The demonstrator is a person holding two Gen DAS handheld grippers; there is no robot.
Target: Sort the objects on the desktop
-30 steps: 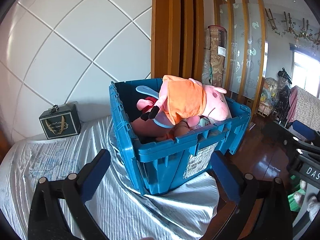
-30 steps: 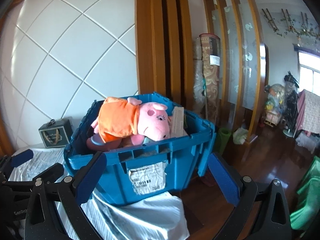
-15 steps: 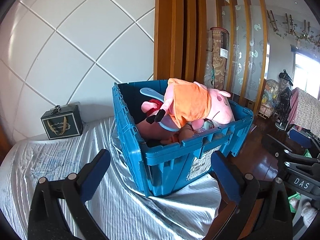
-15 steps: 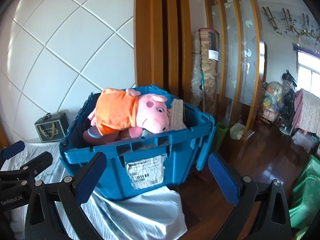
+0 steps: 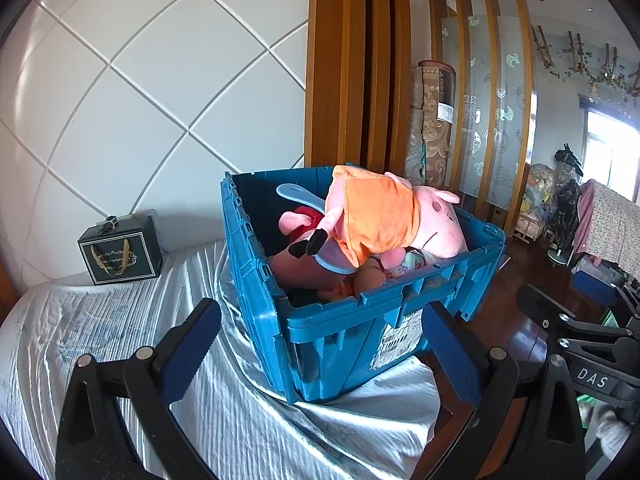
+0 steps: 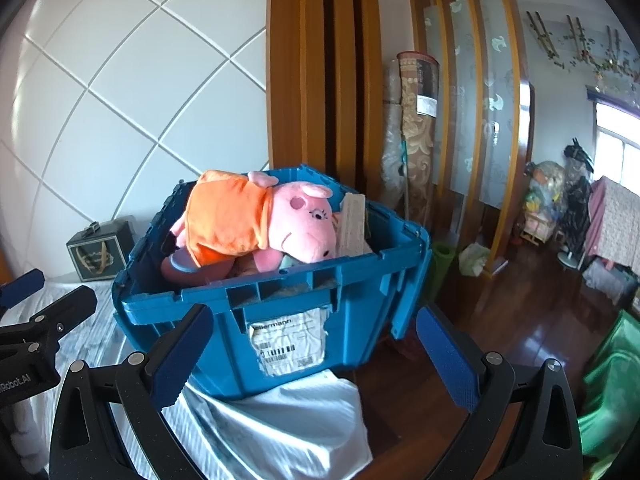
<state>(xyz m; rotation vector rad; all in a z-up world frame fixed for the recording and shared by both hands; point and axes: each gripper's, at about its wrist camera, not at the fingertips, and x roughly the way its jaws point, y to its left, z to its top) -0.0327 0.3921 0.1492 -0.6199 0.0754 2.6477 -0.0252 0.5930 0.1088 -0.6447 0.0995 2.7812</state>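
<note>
A blue plastic crate (image 5: 332, 328) (image 6: 288, 300) stands at the corner of a table covered in a silvery cloth (image 5: 100, 340). A pink pig plush in an orange dress (image 5: 384, 216) (image 6: 256, 220) lies on top of several other toys that fill the crate. My left gripper (image 5: 320, 344) is open in front of the crate's near wall, holding nothing. My right gripper (image 6: 308, 356) is open too, empty, before the crate's labelled side. Each gripper shows at the edge of the other's view.
A small black gift box with gold ribbon (image 5: 120, 250) (image 6: 100, 250) sits at the back of the table by the white panelled wall. Wooden posts (image 5: 356, 64) rise behind the crate. To the right are a dark wood floor (image 6: 520, 292) and assorted clutter.
Both grippers have drifted slightly, so the crate sits a little to the right in the left view and closer in the right view. Jaws stay open.
</note>
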